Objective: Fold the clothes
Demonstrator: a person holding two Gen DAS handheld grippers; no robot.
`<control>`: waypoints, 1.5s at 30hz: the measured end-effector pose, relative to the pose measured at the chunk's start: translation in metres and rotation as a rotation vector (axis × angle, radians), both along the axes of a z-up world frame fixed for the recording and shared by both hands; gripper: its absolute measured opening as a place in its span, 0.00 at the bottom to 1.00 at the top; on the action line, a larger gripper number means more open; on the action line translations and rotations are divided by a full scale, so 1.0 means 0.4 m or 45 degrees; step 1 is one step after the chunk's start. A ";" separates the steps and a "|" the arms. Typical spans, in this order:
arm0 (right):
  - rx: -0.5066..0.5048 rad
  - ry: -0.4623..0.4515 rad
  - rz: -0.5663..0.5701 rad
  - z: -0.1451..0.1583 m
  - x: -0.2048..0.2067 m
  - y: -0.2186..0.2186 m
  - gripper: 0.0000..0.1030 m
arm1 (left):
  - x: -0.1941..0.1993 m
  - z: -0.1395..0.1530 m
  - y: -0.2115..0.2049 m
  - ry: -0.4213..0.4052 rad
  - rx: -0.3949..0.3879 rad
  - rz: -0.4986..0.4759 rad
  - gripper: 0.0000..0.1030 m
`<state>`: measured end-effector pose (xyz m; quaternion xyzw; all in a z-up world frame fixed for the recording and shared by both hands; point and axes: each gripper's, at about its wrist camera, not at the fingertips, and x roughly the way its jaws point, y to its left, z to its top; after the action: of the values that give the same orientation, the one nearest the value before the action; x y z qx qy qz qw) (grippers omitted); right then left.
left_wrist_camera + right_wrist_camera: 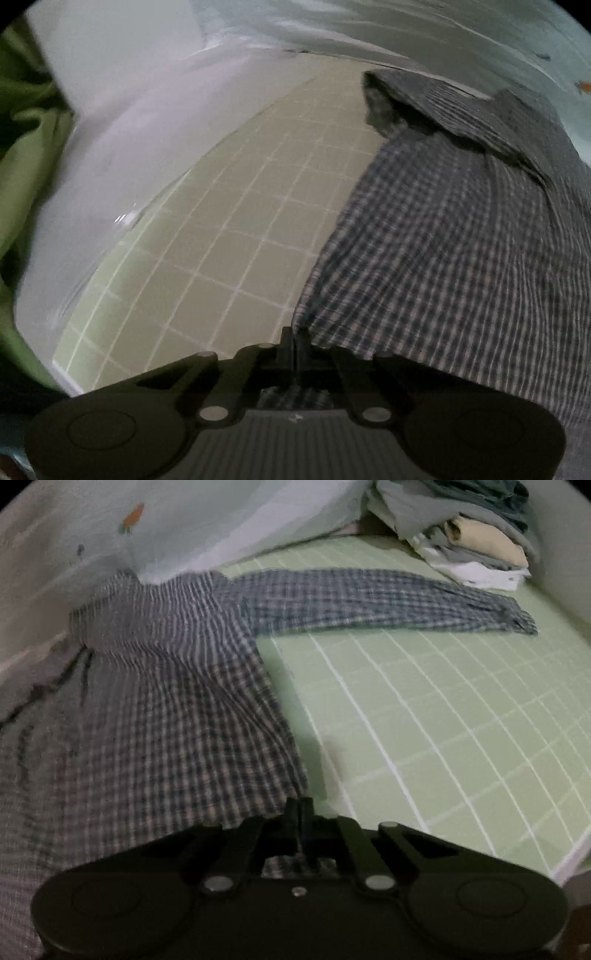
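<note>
Gripping the checked shirt point(155, 716) hem, I have both the left tongs point(294, 338) and right tongs point(300, 808) clamped shut; folded clothes point(476, 550) sit beyond its sleeve

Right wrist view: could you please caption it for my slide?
Right gripper shut on the checked shirt's hem, sleeve spread across the green grid mat.

Work surface: pale green mat point(424, 709) with a white grid. White sheet point(122, 122) overlaps its far left side; green cloth point(26, 155) lies beyond that. Pale fabric with a small orange motif point(133, 515) bunched along the far edge.
</note>
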<state>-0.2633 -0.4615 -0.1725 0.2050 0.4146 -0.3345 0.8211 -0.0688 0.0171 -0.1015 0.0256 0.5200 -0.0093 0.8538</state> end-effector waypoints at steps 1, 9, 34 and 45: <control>-0.010 0.013 0.000 0.002 0.003 0.004 0.14 | 0.003 0.002 0.008 0.007 -0.006 0.019 0.09; -0.187 -0.056 0.049 0.051 0.110 0.020 1.00 | 0.067 0.086 -0.009 -0.165 0.017 0.046 0.72; -0.054 0.069 -0.132 -0.020 0.429 -0.081 1.00 | 0.557 -0.021 -0.370 -0.086 -0.429 -0.308 0.70; -0.059 0.100 -0.080 -0.023 0.434 -0.074 1.00 | 0.563 0.045 -0.174 -0.152 -0.720 0.101 0.02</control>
<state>-0.0897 -0.4911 -0.1819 0.1854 0.4320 -0.3775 0.7978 0.1564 -0.0526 -0.0836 -0.2333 0.4461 -0.1190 0.8558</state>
